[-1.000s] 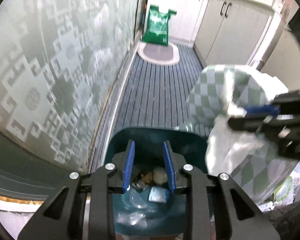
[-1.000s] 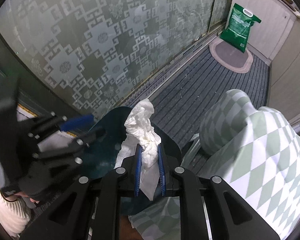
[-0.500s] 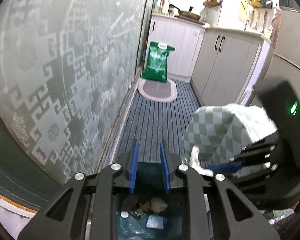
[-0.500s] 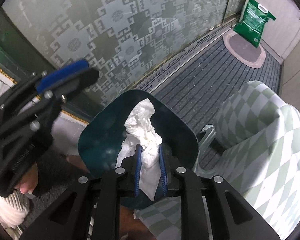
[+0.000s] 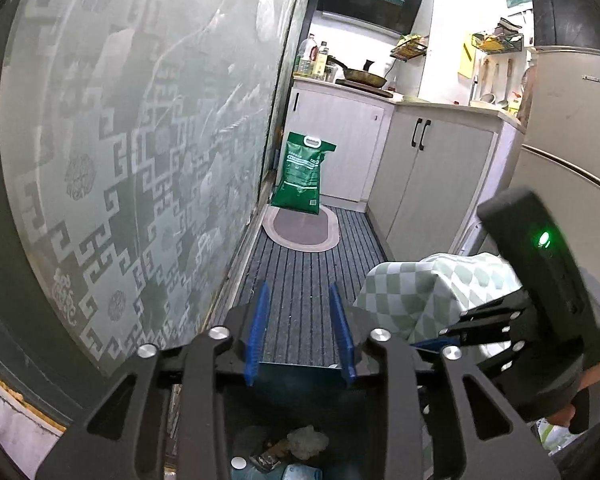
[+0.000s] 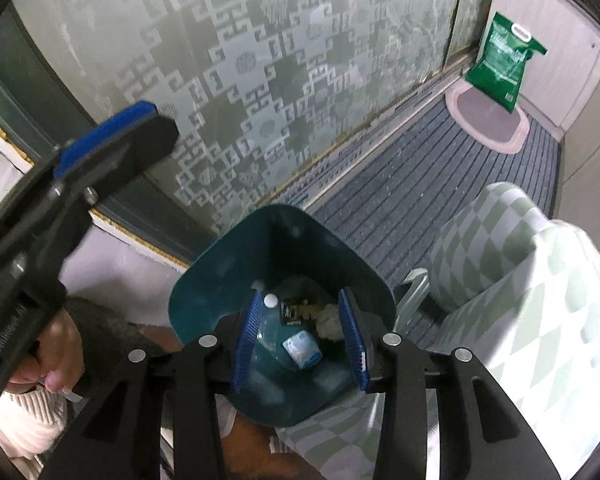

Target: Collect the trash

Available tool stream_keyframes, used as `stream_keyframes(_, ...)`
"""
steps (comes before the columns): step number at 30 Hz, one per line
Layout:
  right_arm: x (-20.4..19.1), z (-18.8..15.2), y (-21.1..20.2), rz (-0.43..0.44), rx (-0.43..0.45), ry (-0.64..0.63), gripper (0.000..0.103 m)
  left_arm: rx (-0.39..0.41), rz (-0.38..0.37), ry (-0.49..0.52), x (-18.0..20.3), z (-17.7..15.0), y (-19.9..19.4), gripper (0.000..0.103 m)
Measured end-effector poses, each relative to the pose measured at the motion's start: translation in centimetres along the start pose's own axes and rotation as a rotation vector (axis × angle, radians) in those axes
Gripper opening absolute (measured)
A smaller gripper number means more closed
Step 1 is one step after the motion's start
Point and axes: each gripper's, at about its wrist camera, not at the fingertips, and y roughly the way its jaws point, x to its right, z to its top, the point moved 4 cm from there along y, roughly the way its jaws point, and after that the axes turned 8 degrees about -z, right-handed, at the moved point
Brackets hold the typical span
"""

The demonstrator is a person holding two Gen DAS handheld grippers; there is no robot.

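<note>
A dark teal trash bin point(image 6: 220, 272) stands on the floor right under both grippers. Inside it lie a clear bottle with a white cap point(image 6: 270, 301), a blue and white packet point(image 6: 302, 348) and crumpled tissue point(image 6: 330, 320). My right gripper point(image 6: 300, 342) points down into the bin; its jaws are opening and nothing is between them. My left gripper point(image 5: 300, 334) hovers above the bin's rim point(image 5: 296, 370), aimed along the floor, jaws opening and empty. It also shows at the upper left of the right wrist view, as the left gripper point(image 6: 112, 140) held in a hand point(image 6: 56, 352).
A frosted patterned glass door point(image 5: 120, 160) runs along the left. A green and white checked cloth point(image 6: 500, 280) covers something right of the bin. Farther off are a green bag point(image 5: 304, 172), an oval mat point(image 5: 302, 230), white cabinets point(image 5: 432, 176) and a fridge point(image 5: 572, 128).
The white tissue held in my right gripper is gone from its jaws, which have spread apart. My left gripper has risen and tilted up, so more of the kitchen shows, and its jaws stand wider.
</note>
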Motion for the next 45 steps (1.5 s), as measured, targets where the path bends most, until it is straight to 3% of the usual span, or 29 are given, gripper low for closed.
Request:
stream_keyframes(5,0.8,-0.3,-2.7,-0.048,0.079,0.027,0.049,0.003,0.004,0.012,0.0,-0.4,-0.8,0.047)
stream_keyframes(9,2.7,-0.9,-6.1,-0.086,0.171,0.096,0.05,-0.023,-0.022,0.012,0.2,-1.1,-1.3,0.05)
stream_keyframes(10,3.3,-1.3,-7.1,-0.103,0.201,0.12,0.052,-0.034,-0.037,0.015,0.4,-1.3,-1.4,0.054)
stream_keyframes(15,5.1,-4.4,-11.1,-0.167,0.296,0.21,0.069,-0.119,-0.093,0.035,1.6,-3.0,-1.1,0.071)
stream_keyframes(23,5.8,-9.9,-15.7,-0.233,0.396,0.286,0.092,-0.149,-0.066,0.06,2.5,-4.6,-1.9,0.094)
stream_keyframes(28,6.7,-13.8,-17.2,-0.256,0.417,0.348,0.1,-0.176,-0.061,0.068,3.2,-5.6,-2.7,0.099)
stream_keyframes(33,7.1,-16.8,-17.4,-0.275,0.39,0.369,0.1,-0.205,-0.069,0.067,3.7,-6.4,-3.0,0.1)
stream_keyframes(40,6.5,-18.5,-18.1,-0.31,0.41,0.35,0.1,-0.203,-0.038,0.049,3.4,-6.9,-3.4,0.1)
stream_keyframes(45,6.5,-18.6,-18.2,-0.272,0.416,0.35,0.1,-0.192,-0.026,0.054,3.3,-6.9,-3.3,0.1)
